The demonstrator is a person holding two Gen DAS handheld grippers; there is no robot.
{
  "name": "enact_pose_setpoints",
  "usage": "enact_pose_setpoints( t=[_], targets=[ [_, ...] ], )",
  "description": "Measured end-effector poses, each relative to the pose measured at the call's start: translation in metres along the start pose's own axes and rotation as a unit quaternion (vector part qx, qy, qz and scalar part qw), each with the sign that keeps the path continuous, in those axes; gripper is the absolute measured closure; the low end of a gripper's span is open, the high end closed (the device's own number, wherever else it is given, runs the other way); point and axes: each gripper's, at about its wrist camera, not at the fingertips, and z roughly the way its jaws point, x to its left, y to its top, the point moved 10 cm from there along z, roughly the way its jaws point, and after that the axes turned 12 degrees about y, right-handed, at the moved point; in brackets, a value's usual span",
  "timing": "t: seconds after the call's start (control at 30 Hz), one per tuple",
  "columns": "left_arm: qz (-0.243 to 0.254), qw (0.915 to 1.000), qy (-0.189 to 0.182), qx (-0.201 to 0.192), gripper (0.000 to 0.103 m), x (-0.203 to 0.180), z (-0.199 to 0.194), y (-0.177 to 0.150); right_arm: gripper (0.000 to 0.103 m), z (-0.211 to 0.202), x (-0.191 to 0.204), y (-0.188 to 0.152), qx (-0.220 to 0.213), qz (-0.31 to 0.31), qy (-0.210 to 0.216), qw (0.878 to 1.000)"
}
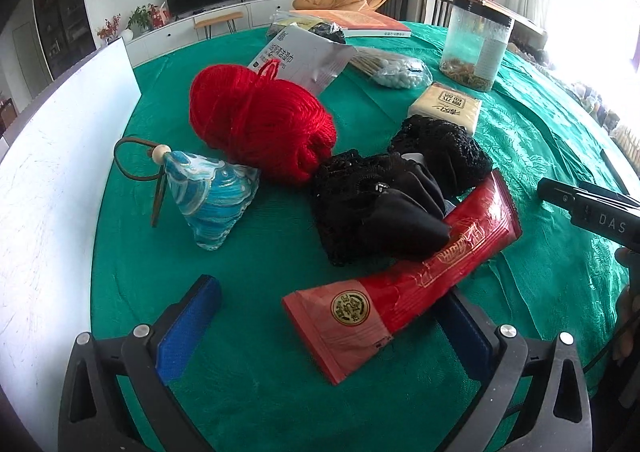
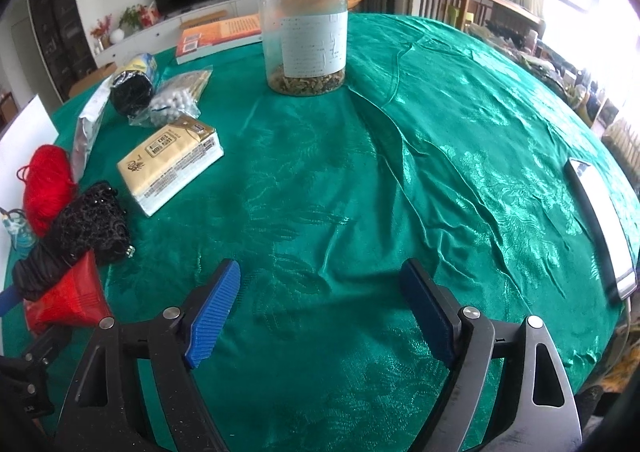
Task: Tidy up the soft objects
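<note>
My left gripper (image 1: pixel 326 316) jaws wide, straddling red foil sachet (image 1: pixel 404 284) lying against black lace fabric bundle (image 1: pixel 384 203), lining up grab. Right gripper (image 2: pixel 320 312) jaws wide, holding nothing, parked over bare green-clothed worktop (image 2: pixel 400 171).

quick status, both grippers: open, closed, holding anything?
Left gripper: open, holding nothing; red packet lies between its fingers.
Right gripper: open, empty, over the green tablecloth.

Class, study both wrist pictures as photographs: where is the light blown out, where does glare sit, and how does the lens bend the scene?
Left wrist view: window at right is blown out white; red packet shows foil glare; white board bows along the edge. Right wrist view: sheen streaks the green tablecloth; the upper right washes out; dark corners from the fisheye.
</note>
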Motion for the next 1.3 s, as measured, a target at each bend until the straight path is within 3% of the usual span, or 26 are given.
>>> enact_pose_setpoints(
  t=[1.3],
  targets=[
    [-0.001, 1.0000, 0.001, -0.001, 0.000, 0.0006, -0.0002, 0.0001, 0.016, -0.0004, -0.0008, -0.0003, 0.002, -0.003, -0.002, 1.000]
  ],
)
